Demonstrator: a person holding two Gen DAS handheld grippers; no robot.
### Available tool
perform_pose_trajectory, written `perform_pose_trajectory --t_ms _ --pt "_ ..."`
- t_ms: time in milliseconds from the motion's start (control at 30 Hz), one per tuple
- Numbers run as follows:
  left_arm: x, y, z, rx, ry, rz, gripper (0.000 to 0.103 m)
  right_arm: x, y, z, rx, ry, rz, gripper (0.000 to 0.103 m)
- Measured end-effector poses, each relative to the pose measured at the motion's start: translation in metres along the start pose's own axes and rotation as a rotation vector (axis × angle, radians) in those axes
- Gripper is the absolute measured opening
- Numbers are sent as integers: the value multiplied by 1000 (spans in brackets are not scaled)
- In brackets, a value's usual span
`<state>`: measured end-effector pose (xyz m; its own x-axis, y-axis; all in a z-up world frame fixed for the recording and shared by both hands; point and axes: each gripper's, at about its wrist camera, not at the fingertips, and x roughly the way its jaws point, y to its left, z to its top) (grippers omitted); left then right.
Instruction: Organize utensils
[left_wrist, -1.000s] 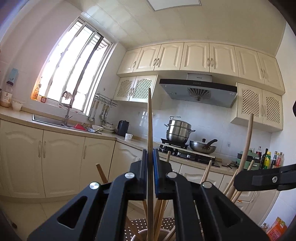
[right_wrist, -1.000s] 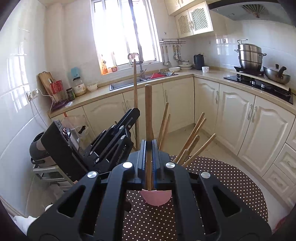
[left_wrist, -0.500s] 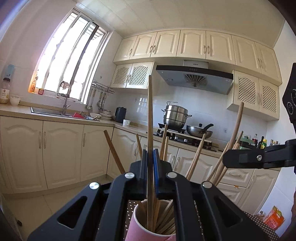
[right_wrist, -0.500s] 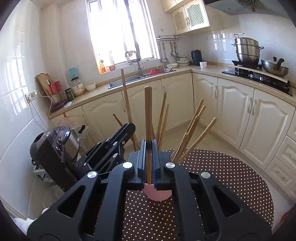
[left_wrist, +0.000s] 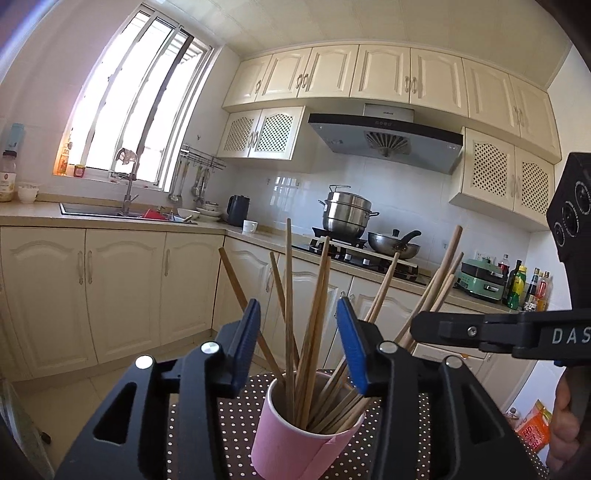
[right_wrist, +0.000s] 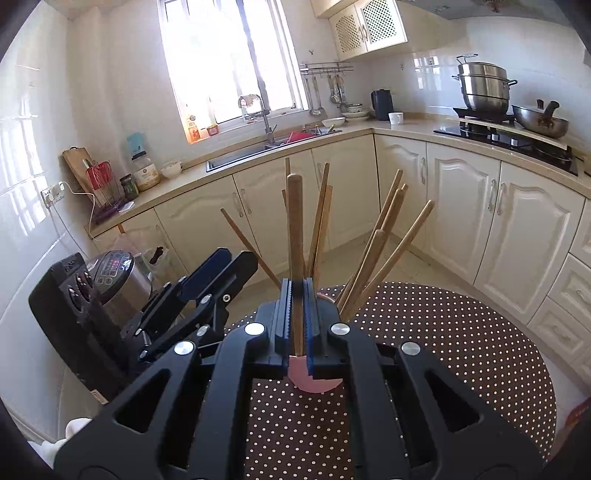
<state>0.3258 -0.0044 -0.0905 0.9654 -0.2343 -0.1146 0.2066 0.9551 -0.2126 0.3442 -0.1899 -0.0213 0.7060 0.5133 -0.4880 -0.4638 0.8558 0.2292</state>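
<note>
At frame centre, our left claw (left_wrist: 298, 345) has just opened, releasing a thin wooden chopstick (left_wrist: 289, 295) into the pink paper cup (left_wrist: 295, 443); our right claw (right_wrist: 297, 317) stays clamped on a thick wooden stick (right_wrist: 295, 229), to be lowered next.

Paper, wood and steel in a glossy kitchen

Matt pink paper cup (left_wrist: 295, 439) holds smooth pale wooden chopsticks (left_wrist: 314, 332); brown white-dotted cloth table cover (right_wrist: 443, 350) looks soft; polished steel steamer pot (right_wrist: 482, 86) shines against glossy white wall tiles (left_wrist: 406, 195).

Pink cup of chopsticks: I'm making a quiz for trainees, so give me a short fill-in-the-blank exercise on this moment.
1. The chopsticks stand in a ____ cup.
2. The cup rests on a brown cloth with white ____.
3. The right hand-held gripper is shut on a ____ stick.

Missing: pink; dots; wooden
</note>
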Motion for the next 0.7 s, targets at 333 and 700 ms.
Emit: perform_pose_trajectory --t_ms 333,700 --pt "-27 -1 9 19 27 26 58 -6 9 -8 -7 10 -11 7" --pt "-64 -9 26 44 51 57 62 -33 19 -10 15 -25 -26 7"
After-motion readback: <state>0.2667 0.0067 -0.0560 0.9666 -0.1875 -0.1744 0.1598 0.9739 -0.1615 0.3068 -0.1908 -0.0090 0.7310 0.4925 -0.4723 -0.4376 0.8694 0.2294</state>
